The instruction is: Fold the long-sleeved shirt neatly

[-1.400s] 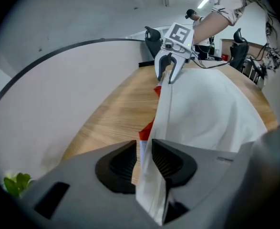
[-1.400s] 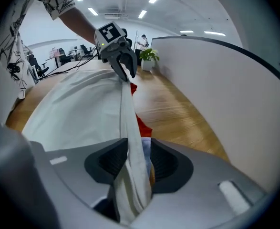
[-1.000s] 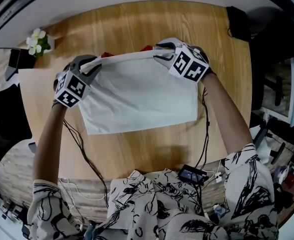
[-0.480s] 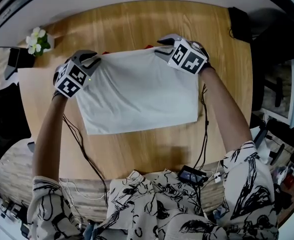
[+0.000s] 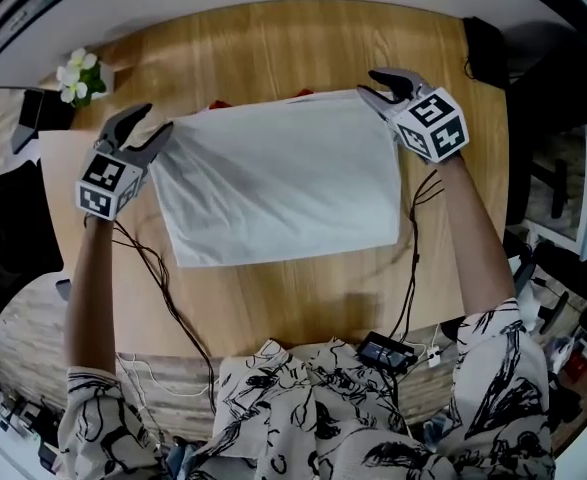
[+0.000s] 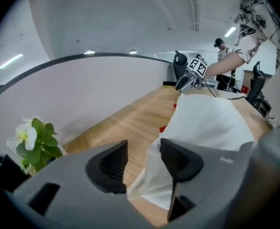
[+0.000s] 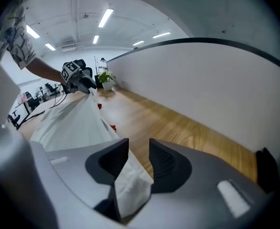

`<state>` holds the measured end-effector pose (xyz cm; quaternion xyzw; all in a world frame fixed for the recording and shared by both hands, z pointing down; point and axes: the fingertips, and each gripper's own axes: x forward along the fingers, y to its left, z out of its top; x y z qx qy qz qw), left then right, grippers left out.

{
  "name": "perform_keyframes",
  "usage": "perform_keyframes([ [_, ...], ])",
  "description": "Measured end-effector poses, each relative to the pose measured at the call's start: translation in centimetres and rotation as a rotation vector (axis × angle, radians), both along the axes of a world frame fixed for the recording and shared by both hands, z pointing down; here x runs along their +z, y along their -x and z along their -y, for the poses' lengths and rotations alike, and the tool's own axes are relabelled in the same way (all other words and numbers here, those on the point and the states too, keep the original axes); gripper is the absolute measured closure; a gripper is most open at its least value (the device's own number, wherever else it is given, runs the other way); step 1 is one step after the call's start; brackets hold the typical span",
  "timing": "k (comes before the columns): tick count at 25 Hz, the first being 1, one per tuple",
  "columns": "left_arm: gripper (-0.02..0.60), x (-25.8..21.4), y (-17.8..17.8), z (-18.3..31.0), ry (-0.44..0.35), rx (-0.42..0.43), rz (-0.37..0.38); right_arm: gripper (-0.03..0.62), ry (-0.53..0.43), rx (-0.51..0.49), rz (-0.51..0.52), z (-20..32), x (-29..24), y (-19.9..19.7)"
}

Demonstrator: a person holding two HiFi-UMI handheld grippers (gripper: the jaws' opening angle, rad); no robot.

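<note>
Near edge of table (image 5: 273, 303): trailing cables (image 5: 163, 288). Mid-table: shirt (image 5: 283, 178), folded white, now lying flat. Left gripper (image 5: 145, 126), jaws just opened, has a far corner loose between them. Right gripper (image 5: 373, 86) pinches the other corner. Both have swung outward, so release looks half done. Beyond: red scraps (image 5: 216, 106) and flowers (image 5: 76, 76), neither obstructing.

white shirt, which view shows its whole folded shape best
The head view: the whole white shirt lies there as a flat rectangle on the wooden table. Each gripper view catches only one bunched corner up close and a foreshortened stretch beyond.
</note>
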<state>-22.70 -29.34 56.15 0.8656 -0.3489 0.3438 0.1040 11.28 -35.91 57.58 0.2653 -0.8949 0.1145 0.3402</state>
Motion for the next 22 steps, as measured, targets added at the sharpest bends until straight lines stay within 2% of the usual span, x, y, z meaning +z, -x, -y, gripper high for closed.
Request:
perform_keyframes([
  [2,0.365,0.1,0.6,-0.7,0.008,0.007,0.006,0.447,-0.025,-0.030,-0.034,-0.7,-0.3,-0.6],
  [4,0.408,0.7,1.4,-0.5,0.026,-0.031,0.037,0.445,-0.040,-0.089,-0.072,-1.9,0.0,-0.1],
  [7,0.411,0.9,2.0,0.2,0.035,-0.056,0.060,0.441,-0.046,-0.189,-0.152,-3.4,1.6,1.2],
  [9,0.414,0.5,2.0,-0.2,0.027,-0.009,0.083,0.441,-0.034,-0.245,-0.185,-4.1,2.3,1.8],
  [12,0.420,0.4,2.3,-2.5,0.067,0.130,0.080,0.448,-0.007,-0.294,-0.212,-4.7,3.4,1.8],
  [15,0.440,1.4,4.0,-3.9,0.103,0.222,0.196,0.451,0.024,-0.260,-0.192,-3.9,3.9,1.2],
  [19,0.443,2.7,6.2,-3.4,0.107,0.223,0.305,0.459,0.076,-0.167,-0.139,-2.8,3.9,0.1],
  [22,0.458,3.9,6.0,-3.2,0.103,0.273,0.380,0.456,0.127,-0.097,-0.091,-2.2,4.1,-0.6],
])
